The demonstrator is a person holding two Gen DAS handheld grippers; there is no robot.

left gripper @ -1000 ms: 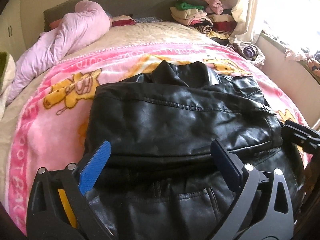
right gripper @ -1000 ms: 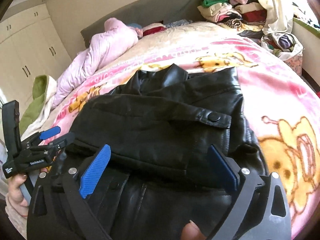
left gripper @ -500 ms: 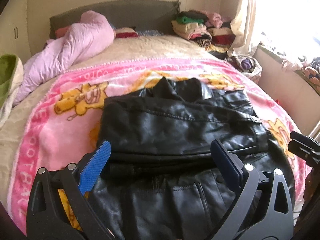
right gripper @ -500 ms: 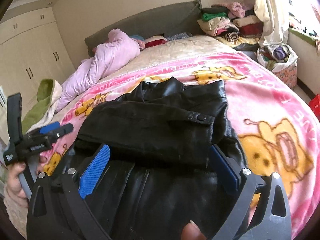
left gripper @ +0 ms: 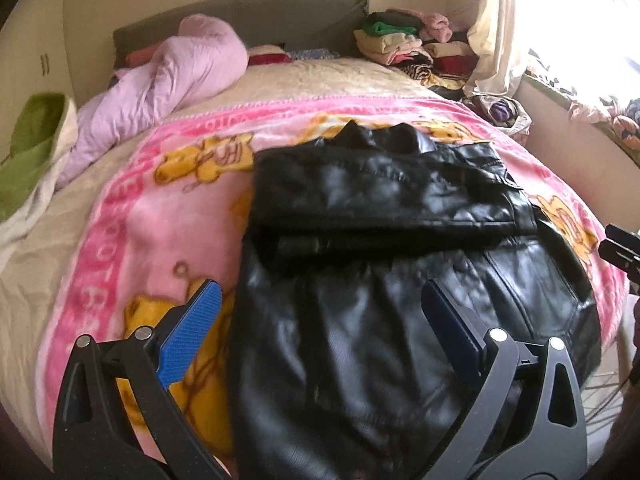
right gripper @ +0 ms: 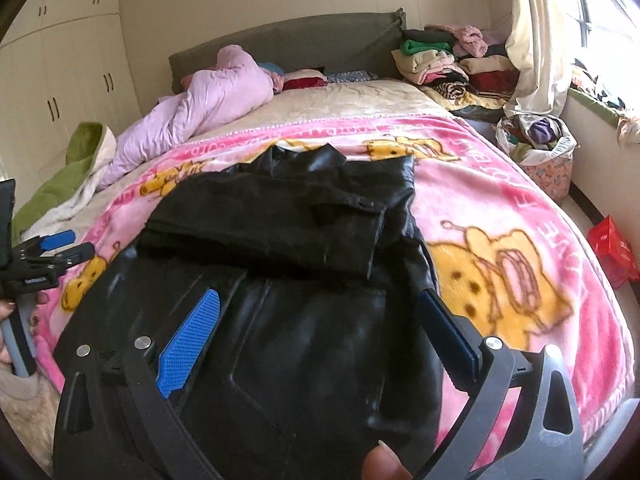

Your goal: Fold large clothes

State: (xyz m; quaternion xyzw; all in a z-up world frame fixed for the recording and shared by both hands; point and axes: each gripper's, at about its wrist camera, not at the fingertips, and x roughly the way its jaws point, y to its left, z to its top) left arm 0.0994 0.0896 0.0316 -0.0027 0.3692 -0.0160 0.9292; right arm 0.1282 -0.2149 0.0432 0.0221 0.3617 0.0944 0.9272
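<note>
Jacket: a black leather jacket (left gripper: 400, 280) lies flat on the pink cartoon blanket (left gripper: 132, 240) on the bed (right gripper: 340, 104), collar toward the headboard (right gripper: 300, 40); a sleeve is folded across the chest, forming a band over the upper half.
Jacket, right view: the same garment (right gripper: 300, 300) fills the lower middle; the folded sleeve's cuff with a snap sits toward its right edge.
Left hand-held gripper: its (left gripper: 320, 320) blue pads (left gripper: 192, 332) stand wide apart above the jacket's lower half, with nothing between them; the left pad is over the blanket just beside the jacket's edge.
Right hand-held gripper: its (right gripper: 320, 324) fingers are also spread wide, empty, over the jacket's lower part; a fingertip (right gripper: 380, 462) of the person shows at the bottom edge.
Cross views: the left tool appears at the left edge of the right view, held in a hand (right gripper: 16, 320); the right tool's tip shows at the right edge of the left view.
Bed surroundings: a lilac duvet (left gripper: 160, 88) is bunched near the headboard, a green and cream cover (right gripper: 68, 172) lies at the left side, and folded clothes (right gripper: 440, 60) are stacked at the far right corner beside a curtain (right gripper: 536, 40).
Floor: a fabric basket of clothes (right gripper: 540, 148) and a red packet (right gripper: 612, 248) sit beside the bed.
</note>
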